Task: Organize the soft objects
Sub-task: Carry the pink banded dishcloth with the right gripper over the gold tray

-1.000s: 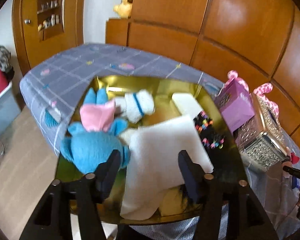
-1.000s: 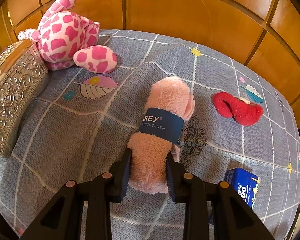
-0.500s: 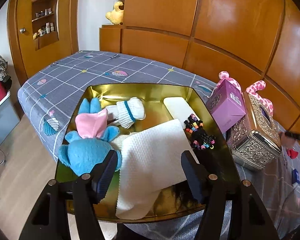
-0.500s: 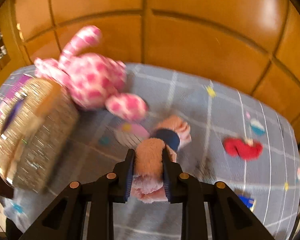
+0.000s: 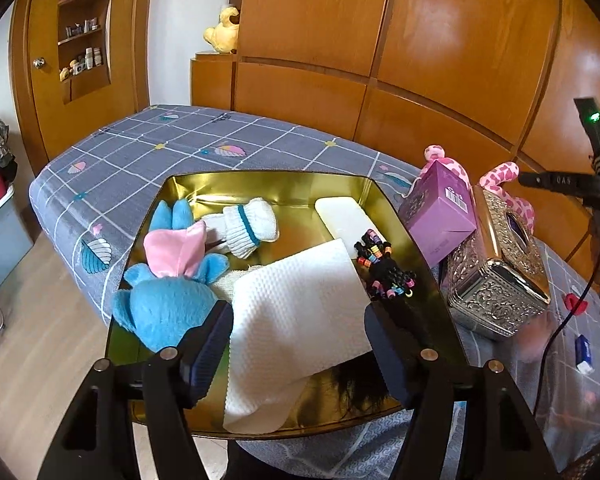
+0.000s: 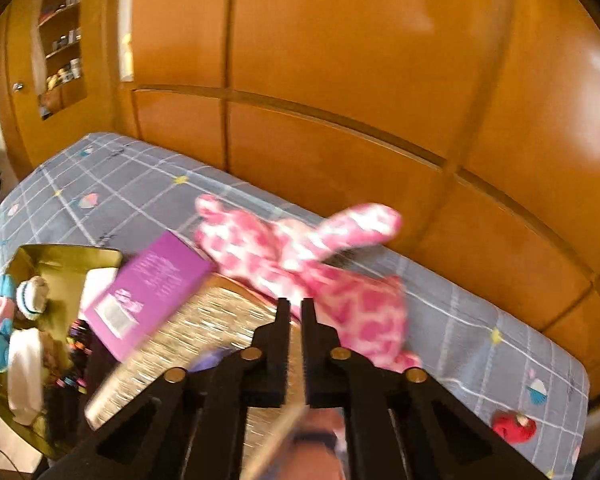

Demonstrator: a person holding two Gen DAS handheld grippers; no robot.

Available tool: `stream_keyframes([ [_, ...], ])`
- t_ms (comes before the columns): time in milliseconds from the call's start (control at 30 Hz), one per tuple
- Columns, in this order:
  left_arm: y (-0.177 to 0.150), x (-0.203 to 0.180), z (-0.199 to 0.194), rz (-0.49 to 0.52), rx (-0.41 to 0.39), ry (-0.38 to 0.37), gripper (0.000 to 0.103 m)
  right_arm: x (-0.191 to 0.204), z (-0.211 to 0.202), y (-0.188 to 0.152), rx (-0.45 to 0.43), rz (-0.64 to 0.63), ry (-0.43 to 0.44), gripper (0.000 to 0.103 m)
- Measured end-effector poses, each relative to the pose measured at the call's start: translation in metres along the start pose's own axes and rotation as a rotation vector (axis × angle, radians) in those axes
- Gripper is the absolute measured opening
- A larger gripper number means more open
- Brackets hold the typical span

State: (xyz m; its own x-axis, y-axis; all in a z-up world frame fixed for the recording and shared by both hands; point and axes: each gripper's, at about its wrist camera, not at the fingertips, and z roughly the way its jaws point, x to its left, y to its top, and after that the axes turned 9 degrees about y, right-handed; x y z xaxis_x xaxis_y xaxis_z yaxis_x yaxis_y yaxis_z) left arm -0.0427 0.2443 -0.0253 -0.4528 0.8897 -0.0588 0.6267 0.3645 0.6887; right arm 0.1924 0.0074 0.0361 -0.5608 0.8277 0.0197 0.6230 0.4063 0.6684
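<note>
Left wrist: gold tray (image 5: 268, 184), blue plush (image 5: 168, 300), white cloth (image 5: 296, 320)

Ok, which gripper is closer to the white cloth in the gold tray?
Left. The left gripper hangs open right over the white cloth in the gold tray. The right gripper, shut, is off to the side, above the silver box beside the tray.

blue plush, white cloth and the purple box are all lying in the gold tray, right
No: the purple box stands outside the gold tray, beside it, next to the silver box. The blue plush and white cloth do lie in the tray. The left wrist view shows it.
</note>
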Motion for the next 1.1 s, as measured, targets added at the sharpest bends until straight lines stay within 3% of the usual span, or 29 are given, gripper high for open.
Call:
stream_keyframes([
  [133,0.000,0.000,-0.002,-0.003,-0.004,-0.014,0.069,0.011,-0.007,0.005,-0.023,0.014,0.099,0.001],
  [200,0.000,-0.001,-0.002,-0.003,-0.003,-0.017,0.069,-0.003,-0.015,0.002,-0.036,0.070,0.099,0.001],
  [267,0.000,-0.001,-0.002,-0.006,0.001,-0.018,0.069,-0.030,-0.020,-0.008,-0.015,0.157,0.109,0.010],
  [300,-0.001,-0.002,-0.002,-0.005,0.002,-0.019,0.069,-0.040,-0.022,-0.015,-0.004,0.197,0.103,0.020],
  [367,-0.001,-0.003,-0.001,-0.003,0.004,-0.019,0.069,-0.061,-0.025,-0.034,0.029,0.235,0.051,0.025],
  [467,-0.002,-0.006,0.000,0.002,0.010,-0.022,0.069,-0.087,-0.019,-0.069,0.119,0.303,0.048,0.036],
  [633,-0.004,-0.011,0.000,0.017,0.014,-0.023,0.069,-0.088,0.006,-0.123,0.265,0.364,0.152,0.039],
  [800,-0.005,-0.013,-0.001,0.032,0.007,-0.027,0.070,-0.067,0.030,-0.148,0.334,0.378,0.210,0.046],
  [900,-0.006,-0.014,-0.001,0.035,0.011,-0.029,0.070,-0.060,0.040,-0.154,0.364,0.375,0.208,0.037],
  [967,-0.007,-0.014,0.000,0.036,0.013,-0.030,0.070,-0.057,0.035,-0.151,0.343,0.357,0.188,0.032],
  [1100,-0.006,-0.013,0.001,0.037,0.018,-0.025,0.070,-0.067,0.006,-0.127,0.242,0.339,0.086,0.031],
])
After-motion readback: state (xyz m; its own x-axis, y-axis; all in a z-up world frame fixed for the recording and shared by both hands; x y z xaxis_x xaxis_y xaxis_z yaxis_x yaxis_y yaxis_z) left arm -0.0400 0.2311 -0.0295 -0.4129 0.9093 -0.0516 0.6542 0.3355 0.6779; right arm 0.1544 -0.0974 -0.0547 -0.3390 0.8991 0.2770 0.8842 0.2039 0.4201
